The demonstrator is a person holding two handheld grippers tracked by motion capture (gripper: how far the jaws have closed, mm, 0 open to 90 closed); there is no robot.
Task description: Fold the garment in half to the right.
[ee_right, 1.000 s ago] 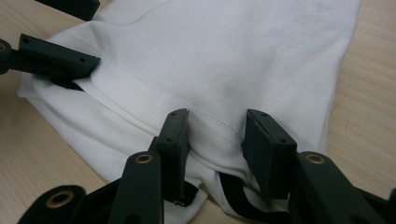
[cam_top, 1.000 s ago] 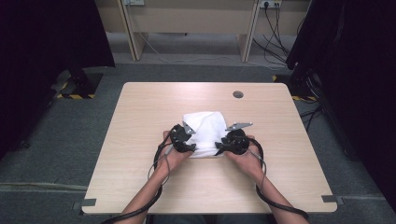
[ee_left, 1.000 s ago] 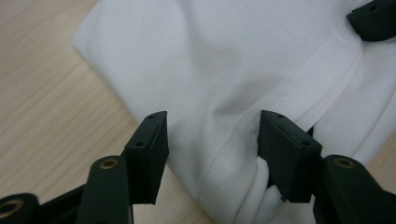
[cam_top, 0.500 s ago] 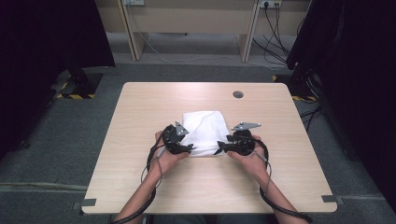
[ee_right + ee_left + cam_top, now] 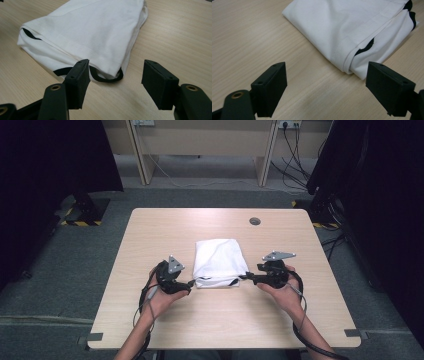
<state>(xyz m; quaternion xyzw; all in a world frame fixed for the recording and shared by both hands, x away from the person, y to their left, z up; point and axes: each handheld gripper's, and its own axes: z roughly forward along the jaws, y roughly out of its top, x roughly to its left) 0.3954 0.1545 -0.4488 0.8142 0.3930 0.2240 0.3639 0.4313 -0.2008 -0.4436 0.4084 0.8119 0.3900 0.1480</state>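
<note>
Bare table (image 5: pixel 150 240) surrounds folded cloth (image 5: pixel 219 260), jaws clear of its edges.

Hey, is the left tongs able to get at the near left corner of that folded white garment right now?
Probably yes. The left tongs stand open, just short of the folded white garment, whose corner lies on bare table ahead of the jaws. Nothing is in between; the jaws have just been opening, with no cloth held.

Folded white cloth (image 5: pixel 344 27), black-trimmed, lying on wooden tabletop (image 5: pixel 249 37); left gripper (image 5: pixel 325 82) fingers (image 5: pixel 272 87) just opened, apart from cloth.
</note>
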